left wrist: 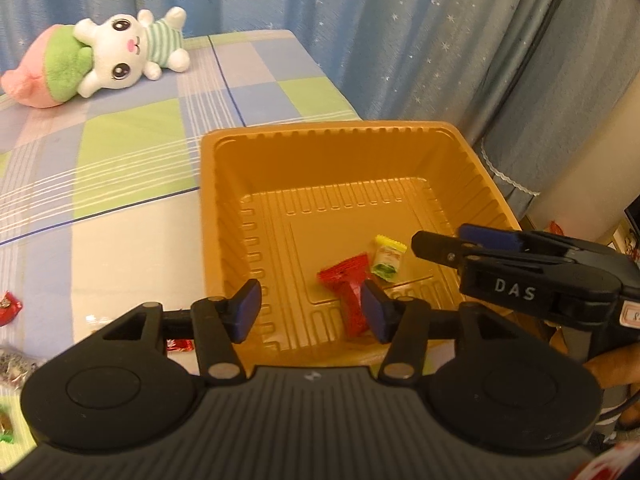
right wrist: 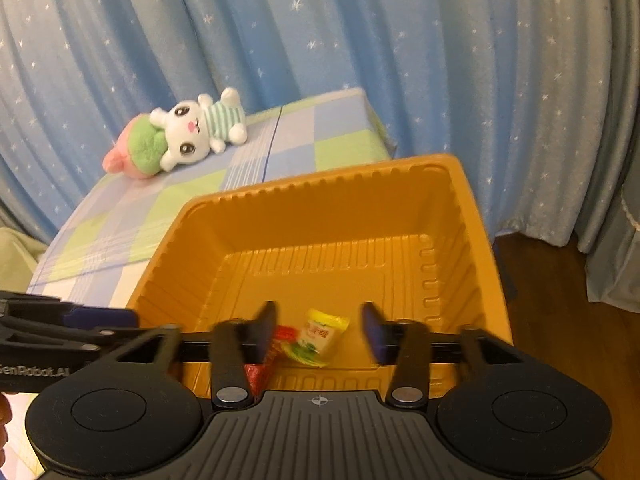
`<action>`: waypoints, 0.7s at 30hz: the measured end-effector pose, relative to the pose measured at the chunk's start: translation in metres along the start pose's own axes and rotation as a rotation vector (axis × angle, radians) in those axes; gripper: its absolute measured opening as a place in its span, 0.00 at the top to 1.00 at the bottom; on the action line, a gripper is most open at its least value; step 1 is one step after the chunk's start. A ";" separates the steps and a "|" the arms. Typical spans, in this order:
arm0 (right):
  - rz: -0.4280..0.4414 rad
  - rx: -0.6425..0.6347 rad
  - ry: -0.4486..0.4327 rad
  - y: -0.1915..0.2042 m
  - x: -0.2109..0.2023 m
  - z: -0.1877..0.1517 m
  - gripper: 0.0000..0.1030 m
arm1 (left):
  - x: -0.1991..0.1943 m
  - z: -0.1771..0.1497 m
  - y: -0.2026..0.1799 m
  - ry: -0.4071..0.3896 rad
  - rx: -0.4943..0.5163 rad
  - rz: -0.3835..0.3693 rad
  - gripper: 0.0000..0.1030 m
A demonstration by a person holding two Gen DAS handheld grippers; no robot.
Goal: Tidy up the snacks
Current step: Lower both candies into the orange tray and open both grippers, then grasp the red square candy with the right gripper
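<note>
Snacks lie partly sorted: a red packet [left wrist: 347, 295] and a yellow-and-green packet [left wrist: 387, 259] rest on the floor of the orange tray [left wrist: 304, 136], lower centre of the left wrist view, close together and perhaps touching; the overlap is hard to read. More wrapped pieces lie outside the tray at the lower left edge of that frame, among them a red one [left wrist: 9, 307] on the checked cloth [left wrist: 132, 128].

The left gripper [left wrist: 310, 312] hangs over the tray's near wall with its blue pads parted about halfway and nothing between them; the red packet lies lower down on the tray floor, its tail passing behind the right-hand pad. The right gripper [right wrist: 320, 334] is likewise roughly half open and empty. In its own view the yellow-and-green packet [right wrist: 320, 336] sits in the gap between the pads but on the floor beneath, untouched, and the red packet [right wrist: 264, 364] is partly hidden by the left-hand finger.

The step in hand looks like a release just completed, so the sound move is to lift each gripper straight up clear of the tray wall before swinging away, as the two tools sit close and could knock each other or drag a packet. The next pick probably lies lower left, on the cloth.
</note>
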State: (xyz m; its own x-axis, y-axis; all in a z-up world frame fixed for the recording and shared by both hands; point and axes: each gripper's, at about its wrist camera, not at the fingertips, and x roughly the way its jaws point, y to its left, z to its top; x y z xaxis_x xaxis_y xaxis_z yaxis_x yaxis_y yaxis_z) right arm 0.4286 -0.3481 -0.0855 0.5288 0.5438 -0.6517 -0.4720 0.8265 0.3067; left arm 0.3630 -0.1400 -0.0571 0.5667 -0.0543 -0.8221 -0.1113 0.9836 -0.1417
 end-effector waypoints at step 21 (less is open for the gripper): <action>-0.004 0.048 0.013 0.030 -0.058 -0.037 0.39 | -0.072 -0.050 0.036 -0.057 -0.054 0.068 0.23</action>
State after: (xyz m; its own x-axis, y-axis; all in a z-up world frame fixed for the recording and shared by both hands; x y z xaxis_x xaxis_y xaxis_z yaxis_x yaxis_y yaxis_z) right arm 0.3573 -0.3604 -0.0640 0.5212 0.5391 -0.6616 -0.4353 0.8347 0.3372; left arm 0.2775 -0.1094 -0.0308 0.6016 0.0238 -0.7984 -0.1938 0.9740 -0.1170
